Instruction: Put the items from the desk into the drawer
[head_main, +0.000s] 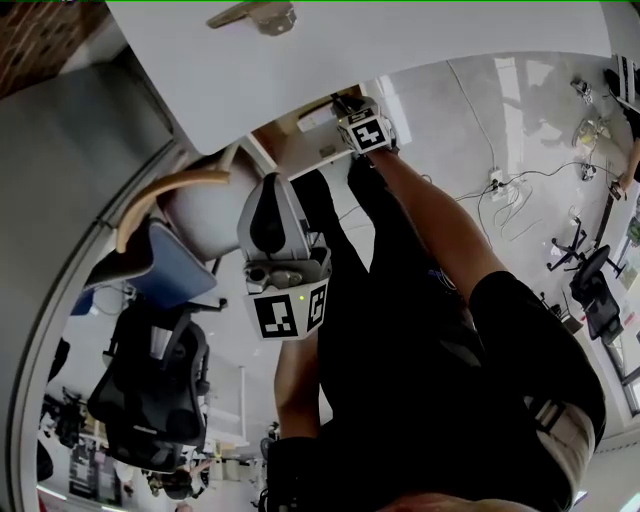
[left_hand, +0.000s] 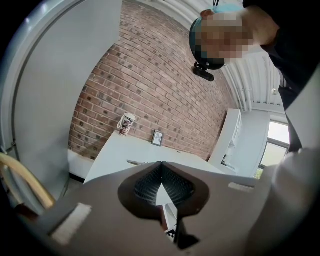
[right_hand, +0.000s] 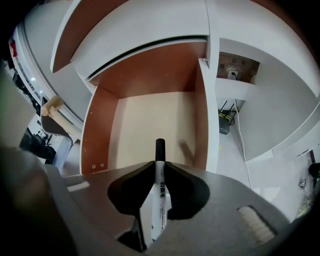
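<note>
The right gripper (right_hand: 159, 167) was clenched on a marker (right_hand: 158, 195) with a white barrel and a black cap. The cap poked out past the fingertips, and the marker hung over the open drawer (right_hand: 102, 130) without touching it. In the part that the right gripper view showed, nothing lay on the drawer's pale floor except a shadow, so the task looked to be at an early stage, with this marker carried to the drawer but not yet let go. The left gripper (left_hand: 161, 164) had its tips drawn together with nothing between them, and it pointed across the white worktop (left_hand: 115, 150) toward a brick wall. More seemed left to do. A patterned cup (left_hand: 126, 123) and a small framed picture (left_hand: 157, 137) stood near the wall, and a low flat thing (left_hand: 137, 162) lay nearer the gripper — whether all of these were meant for the drawer could not be told. As for writing, black print ran down the marker's barrel in characters rather than Latin letters, too small to read with confidence. The cup's dark pattern gave no legible word, and the framed picture was too small to make out.
</note>
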